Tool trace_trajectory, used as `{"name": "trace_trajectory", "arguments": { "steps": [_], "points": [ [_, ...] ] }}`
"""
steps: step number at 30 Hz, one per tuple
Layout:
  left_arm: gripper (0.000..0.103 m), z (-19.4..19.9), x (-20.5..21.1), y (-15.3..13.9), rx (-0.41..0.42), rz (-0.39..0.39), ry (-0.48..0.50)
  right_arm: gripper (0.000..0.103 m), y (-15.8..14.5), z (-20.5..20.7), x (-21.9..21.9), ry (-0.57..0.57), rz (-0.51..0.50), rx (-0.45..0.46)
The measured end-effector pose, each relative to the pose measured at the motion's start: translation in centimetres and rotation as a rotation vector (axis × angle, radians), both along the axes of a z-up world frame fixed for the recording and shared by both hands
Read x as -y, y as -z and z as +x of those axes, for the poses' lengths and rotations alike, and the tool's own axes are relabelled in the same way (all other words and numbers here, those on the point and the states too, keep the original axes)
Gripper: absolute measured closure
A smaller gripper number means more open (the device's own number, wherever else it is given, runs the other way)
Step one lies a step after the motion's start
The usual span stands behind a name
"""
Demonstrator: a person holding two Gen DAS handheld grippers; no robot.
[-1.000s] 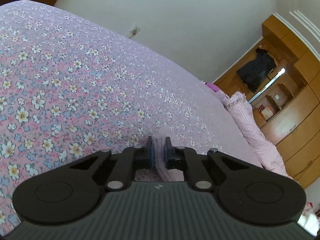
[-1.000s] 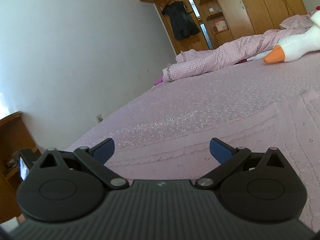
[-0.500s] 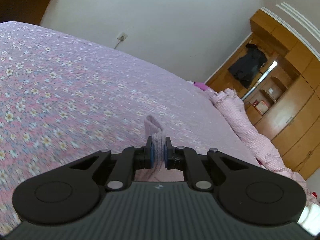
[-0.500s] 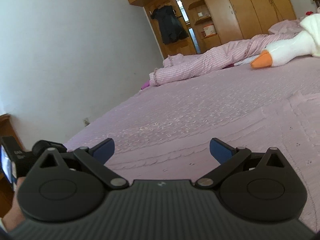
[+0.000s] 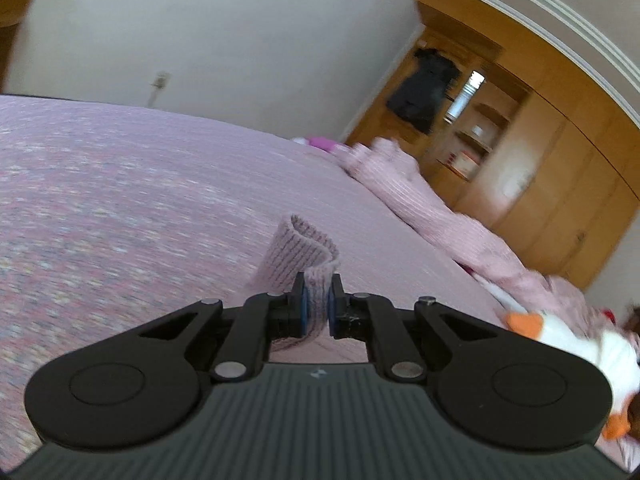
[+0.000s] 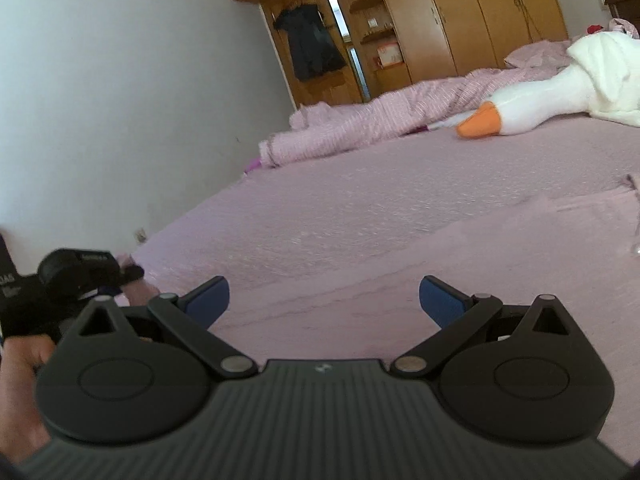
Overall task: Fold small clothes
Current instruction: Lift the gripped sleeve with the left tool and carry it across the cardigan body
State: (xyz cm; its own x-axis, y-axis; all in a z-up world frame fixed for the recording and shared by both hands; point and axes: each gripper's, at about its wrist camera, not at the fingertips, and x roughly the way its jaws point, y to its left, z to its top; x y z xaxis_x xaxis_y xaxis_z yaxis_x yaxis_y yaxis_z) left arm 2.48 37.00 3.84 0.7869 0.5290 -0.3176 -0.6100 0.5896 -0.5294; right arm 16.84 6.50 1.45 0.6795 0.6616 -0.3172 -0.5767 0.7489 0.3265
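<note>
Soft even daylight, no harsh shadows; left view motion-blurred across bed (image 5: 120, 200) and wardrobe (image 5: 540, 152); fisheye bends edges.

My right claw (image 6: 324, 300) hangs with its blue pads spread wide over the pink bedspread (image 6: 360, 216) — nothing between them. At lower left my hand (image 6: 20, 384) grips the other claw (image 6: 80, 276). Far off lie a white goose plush (image 6: 560, 92) and a rumpled pink quilt (image 6: 380, 120) — a wooden wardrobe (image 6: 460, 20) behind.

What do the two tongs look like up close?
Both look alike: the left tongs and right tongs each have a dark grey ribbed body with a tiny pale mark, two round black discs, black linkage arms with silver pins, and blue pads on the fingertips. No cables show.
</note>
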Motion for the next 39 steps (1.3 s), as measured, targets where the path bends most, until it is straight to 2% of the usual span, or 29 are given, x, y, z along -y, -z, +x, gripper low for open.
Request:
{"name": "trace_trajectory", "arguments": {
  "steps": [5,11,14,19,23,27,32,34,37,39],
  "points": [
    [0.093,4.1,4.2,-1.4,-0.041,0.092,0.200,0.000,-1.3,1.6,2.9,0.031,-0.023,0.010],
    [0.093,8.6,9.3,-3.3,-0.098,0.184,0.330,0.000,-0.9,4.1,6.6,0.046,-0.052,0.007],
    [0.094,10.5,11.5,-3.2,-0.122,0.201,0.360,0.000,-0.3,5.3,8.3,0.074,-0.058,-0.007],
    [0.094,13.2,14.7,-3.0,-0.143,0.172,0.407,0.000,0.4,6.2,11.8,0.068,-0.077,-0.019],
    [0.094,15.2,18.0,-3.1,-0.135,0.185,0.478,0.000,1.2,6.5,15.3,0.106,-0.144,-0.014],
    [0.094,17.8,21.5,-2.7,-0.131,0.187,0.527,0.000,2.0,6.9,18.3,0.142,-0.159,0.001],
    [0.094,20.1,25.3,-1.8,-0.152,0.191,0.552,0.000,2.6,8.4,20.3,0.138,-0.109,0.045],
    [0.093,20.9,26.4,-1.3,-0.162,0.211,0.563,0.000,2.7,9.0,21.2,0.147,-0.077,0.028],
    [0.094,22.2,28.1,-0.6,-0.181,0.192,0.561,0.000,3.1,10.2,22.8,0.133,-0.045,0.006],
    [0.094,22.8,29.4,-0.5,-0.183,0.194,0.575,0.000,3.3,11.0,23.5,0.169,-0.036,-0.017]
  ]
}}
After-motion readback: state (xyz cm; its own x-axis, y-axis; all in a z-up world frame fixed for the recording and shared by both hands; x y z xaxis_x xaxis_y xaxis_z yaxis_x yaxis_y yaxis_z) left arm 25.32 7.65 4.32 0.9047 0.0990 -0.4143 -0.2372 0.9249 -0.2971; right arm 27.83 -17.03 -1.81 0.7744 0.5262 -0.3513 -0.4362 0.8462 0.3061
